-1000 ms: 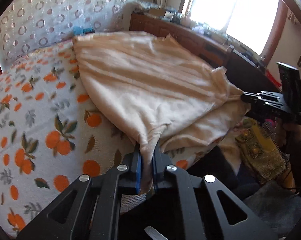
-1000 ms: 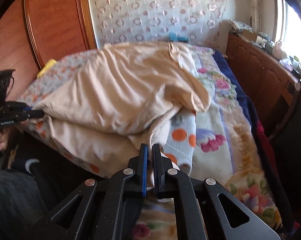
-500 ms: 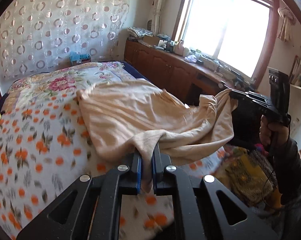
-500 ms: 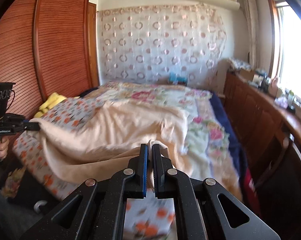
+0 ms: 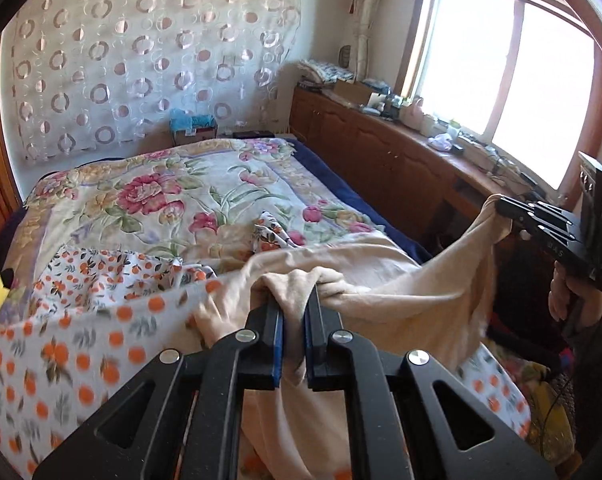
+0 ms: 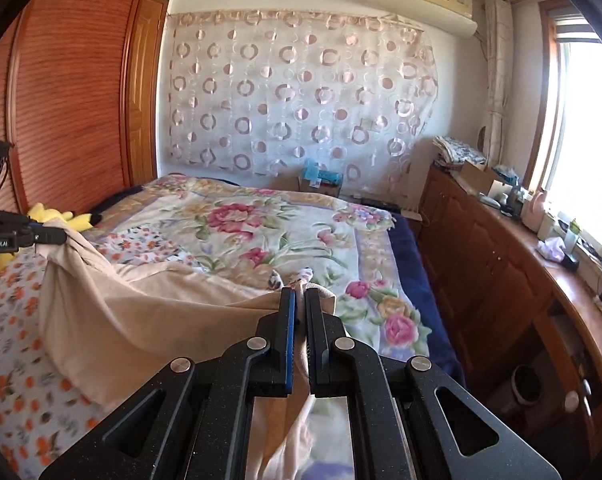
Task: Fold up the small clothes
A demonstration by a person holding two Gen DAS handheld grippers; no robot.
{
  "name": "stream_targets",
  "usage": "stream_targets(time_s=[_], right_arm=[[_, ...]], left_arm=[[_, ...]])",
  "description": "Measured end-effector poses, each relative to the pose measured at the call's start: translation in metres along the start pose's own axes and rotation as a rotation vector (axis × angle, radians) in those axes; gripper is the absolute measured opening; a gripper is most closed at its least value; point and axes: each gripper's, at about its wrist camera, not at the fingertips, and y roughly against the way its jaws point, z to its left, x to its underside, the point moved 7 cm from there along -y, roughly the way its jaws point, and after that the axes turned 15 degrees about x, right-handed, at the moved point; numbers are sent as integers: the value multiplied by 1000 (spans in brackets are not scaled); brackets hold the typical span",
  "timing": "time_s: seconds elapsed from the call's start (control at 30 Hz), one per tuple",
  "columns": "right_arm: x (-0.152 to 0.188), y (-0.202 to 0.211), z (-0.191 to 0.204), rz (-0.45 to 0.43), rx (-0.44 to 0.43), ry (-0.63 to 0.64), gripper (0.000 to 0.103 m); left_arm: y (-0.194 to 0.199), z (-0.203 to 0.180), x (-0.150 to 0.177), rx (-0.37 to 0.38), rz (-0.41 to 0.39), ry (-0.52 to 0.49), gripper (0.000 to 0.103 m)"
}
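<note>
A beige garment (image 5: 413,300) (image 6: 141,312) hangs stretched between both grippers above the near end of the bed. My left gripper (image 5: 292,300) is shut on one bunched corner of it; that same gripper (image 6: 53,236) shows at the left edge of the right wrist view. My right gripper (image 6: 299,300) is shut on the other corner and appears in the left wrist view as the black tool (image 5: 505,206) at the right, held by a hand (image 5: 561,296). The cloth sags in the middle and its lower part trails out of sight below the fingers.
The bed carries a floral quilt (image 5: 189,196) and an orange-print sheet (image 5: 61,356). A yellow plush toy (image 6: 61,216) lies at the left by the wooden wardrobe (image 6: 61,92). A long wooden cabinet (image 6: 501,264) with clutter runs under the window on the right.
Both grippers have pulled back from the bed and risen, dragging the beige garment off the spread-out position toward the near end. The cloth now hangs between them instead of lying flat.
</note>
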Motion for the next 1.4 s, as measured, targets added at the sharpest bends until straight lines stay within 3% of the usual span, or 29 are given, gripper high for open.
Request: stream_targets(time_s=[0.23, 0.43, 0.5, 0.53, 0.57, 0.6, 0.67, 0.73, 0.8, 1.0, 1.13, 1.2, 1.3, 1.4], right_arm=[[-9, -73, 21, 65, 36, 50, 4], [-15, -137, 39, 169, 41, 28, 5], [-12, -145, 51, 202, 18, 52, 5], [-13, -150, 53, 208, 17, 60, 5], [-12, -149, 56, 214, 22, 68, 5], [-11, -147, 56, 217, 32, 75, 10], [-16, -142, 50, 213, 64, 69, 22], [-20, -127, 36, 198, 65, 45, 41], [-20, -101, 25, 179, 66, 21, 43], [29, -7, 27, 188, -101, -16, 43], [60, 39, 53, 217, -208, 14, 24], [71, 51, 64, 234, -236, 26, 22], [83, 55, 74, 252, -222, 64, 20], [83, 39, 70, 259, -156, 93, 15]], left_arm=[[-53, 62, -16, -16, 33, 76, 9], [-87, 86, -13, -42, 109, 107, 11], [-86, 87, -11, -59, 113, 92, 33], [-81, 85, -11, -72, 99, 69, 57], [-78, 84, -13, -70, 91, 56, 73], [-74, 83, -12, -62, 87, 50, 78], [-65, 79, -7, -51, 92, 57, 79], [-54, 72, 3, -59, 103, 45, 79], [-45, 63, 16, -63, 120, 29, 79], [-24, 42, 69, -26, 180, 71, 79], [-20, 30, 102, -3, 210, 105, 79], [-19, 23, 111, 10, 204, 112, 79], [-22, 18, 115, 24, 200, 124, 79], [-33, 13, 118, 31, 217, 109, 67]])
